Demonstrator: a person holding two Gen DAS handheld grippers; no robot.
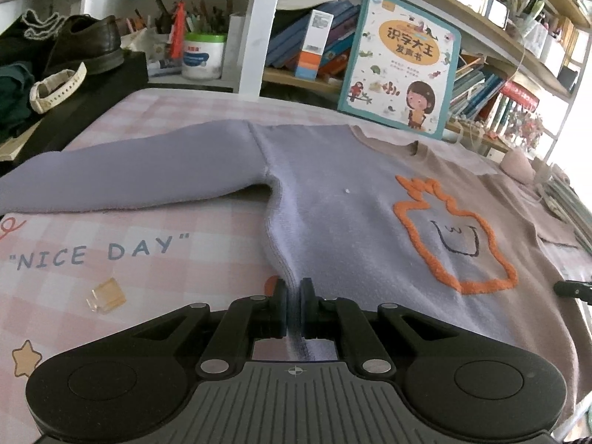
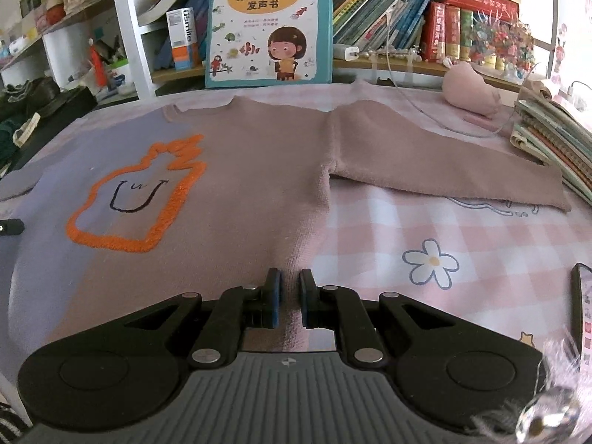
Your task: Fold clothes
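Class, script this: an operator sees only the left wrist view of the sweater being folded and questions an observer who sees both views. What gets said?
Operator: How does the pink sleeve lie?
Observer: Flat, stretched sideways from the sweater, its cuff ending near a stack of books.
Operator: Has the right claw gripped anything?
Observer: Yes, it is shut on the sweater's pink side edge, near the hem.

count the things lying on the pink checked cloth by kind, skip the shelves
sweater: 1
picture book, leaning at the back: 1
clear clip: 1
pink plush: 1
book stack: 1
phone, at the right edge: 1
total: 6
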